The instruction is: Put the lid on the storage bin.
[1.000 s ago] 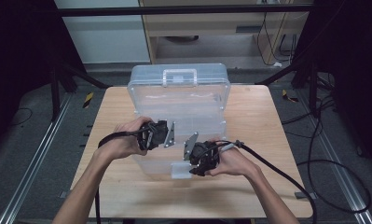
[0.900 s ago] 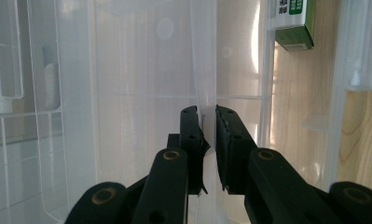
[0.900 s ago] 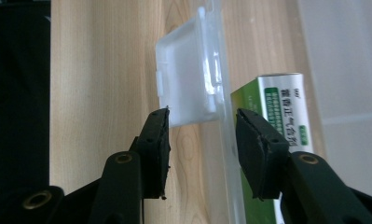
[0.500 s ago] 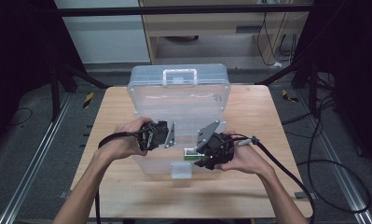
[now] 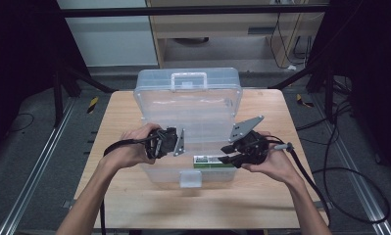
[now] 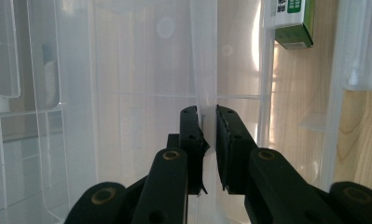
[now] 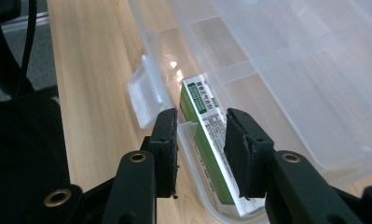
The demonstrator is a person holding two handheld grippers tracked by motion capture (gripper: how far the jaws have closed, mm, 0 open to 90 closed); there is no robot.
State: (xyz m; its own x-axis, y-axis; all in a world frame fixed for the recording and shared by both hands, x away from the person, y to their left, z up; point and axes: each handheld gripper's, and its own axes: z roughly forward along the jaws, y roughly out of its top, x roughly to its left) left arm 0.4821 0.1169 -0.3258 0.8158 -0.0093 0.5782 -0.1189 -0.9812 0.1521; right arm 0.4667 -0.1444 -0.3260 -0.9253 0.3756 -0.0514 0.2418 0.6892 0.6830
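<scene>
Clear plastic organizer box (image 5: pixel 188 105) on table (image 5: pixel 119 127) | our L gripper (image 5: pixel 179 143) jaws pinching box wall | R gripper (image 5: pixel 224 152) lifted off green carton (image 5: pixel 213 161), jaws just narrowing, empty | carton now placed inside.

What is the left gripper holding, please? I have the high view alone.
Observer: The left gripper is pinching a thin upright wall of the clear plastic case.
Operator: Thanks. Does the right gripper hold the green box?
Observer: No. The right gripper has just been closing its jaws, but its pads stay clear of the green-and-white box, which lies beyond them.
Operator: Where does it lie?
Observer: Flat inside the case, along the front wall by the latch.
</scene>
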